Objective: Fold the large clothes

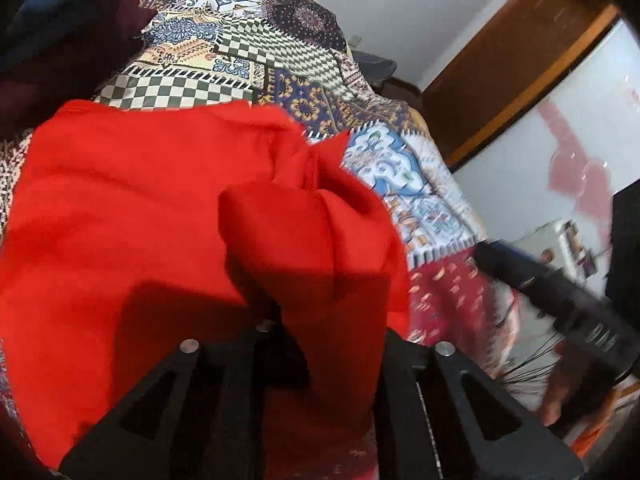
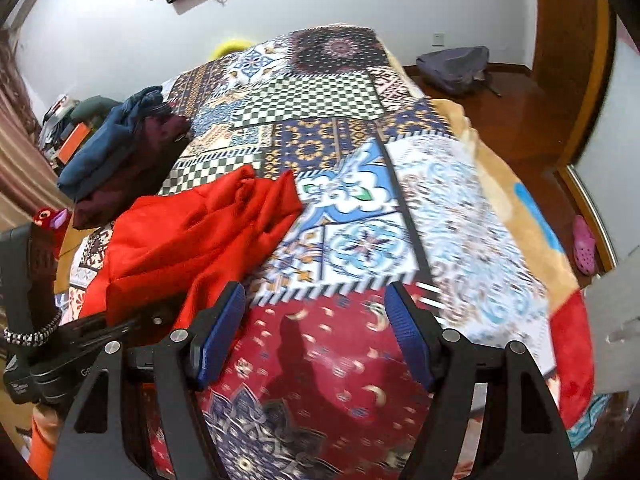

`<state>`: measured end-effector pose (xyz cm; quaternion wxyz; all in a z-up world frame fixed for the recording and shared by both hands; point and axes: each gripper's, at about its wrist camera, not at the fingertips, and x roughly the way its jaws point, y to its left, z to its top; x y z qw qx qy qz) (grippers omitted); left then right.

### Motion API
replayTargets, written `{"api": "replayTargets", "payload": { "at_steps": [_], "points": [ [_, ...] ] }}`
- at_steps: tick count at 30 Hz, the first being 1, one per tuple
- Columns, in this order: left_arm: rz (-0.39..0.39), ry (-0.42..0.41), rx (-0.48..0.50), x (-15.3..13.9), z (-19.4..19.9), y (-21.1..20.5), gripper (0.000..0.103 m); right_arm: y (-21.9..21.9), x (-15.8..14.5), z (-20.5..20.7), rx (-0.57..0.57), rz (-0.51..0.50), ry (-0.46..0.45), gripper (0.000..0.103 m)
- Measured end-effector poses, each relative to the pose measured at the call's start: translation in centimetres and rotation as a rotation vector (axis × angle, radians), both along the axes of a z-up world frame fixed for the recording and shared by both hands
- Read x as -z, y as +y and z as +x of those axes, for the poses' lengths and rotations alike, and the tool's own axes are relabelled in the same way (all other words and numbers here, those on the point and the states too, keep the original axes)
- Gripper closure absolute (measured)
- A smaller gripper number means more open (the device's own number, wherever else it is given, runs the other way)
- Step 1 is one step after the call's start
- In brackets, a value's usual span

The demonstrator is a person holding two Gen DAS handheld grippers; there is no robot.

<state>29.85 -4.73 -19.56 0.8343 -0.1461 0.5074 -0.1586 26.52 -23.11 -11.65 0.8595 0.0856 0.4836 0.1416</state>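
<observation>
A large red garment (image 1: 140,208) lies crumpled on the patterned bedspread (image 1: 248,52). In the left wrist view my left gripper (image 1: 320,344) is shut on a bunched fold of the red garment, which drapes over and hides the fingertips. In the right wrist view the red garment (image 2: 200,232) lies to the left, and my right gripper (image 2: 316,332) is open and empty, its blue pads (image 2: 408,336) apart above the red part of the bedspread (image 2: 360,128). The left gripper's body (image 2: 80,344) shows at the lower left there.
A pile of dark blue and maroon clothes (image 2: 120,148) sits on the bed's far left. A grey bag (image 2: 456,64) lies on the wooden floor beyond the bed. A pink shoe (image 2: 584,248) is on the floor at right. The right gripper's body (image 1: 560,304) shows beside the bed edge.
</observation>
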Motion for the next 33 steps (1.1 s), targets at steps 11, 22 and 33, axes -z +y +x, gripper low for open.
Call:
{"api": "replayTargets", "payload": {
  "at_steps": [11, 22, 33],
  "points": [
    [0.103, -0.228, -0.016, -7.5, -4.2, 5.2, 0.053, 5.7, -3.3, 0.1, -0.141, 0.016, -0.117, 0.034],
    [0.185, -0.109, -0.174, -3.1, -5.1, 15.3, 0.041, 14.5, -1.7, -0.6, -0.361, -0.080, -0.105, 0.034],
    [0.147, -0.049, -0.180, 0.1, -7.4, 16.1, 0.032, 8.4, 3.3, 0.3, -0.226, -0.153, 0.015, 0.029]
  ]
}}
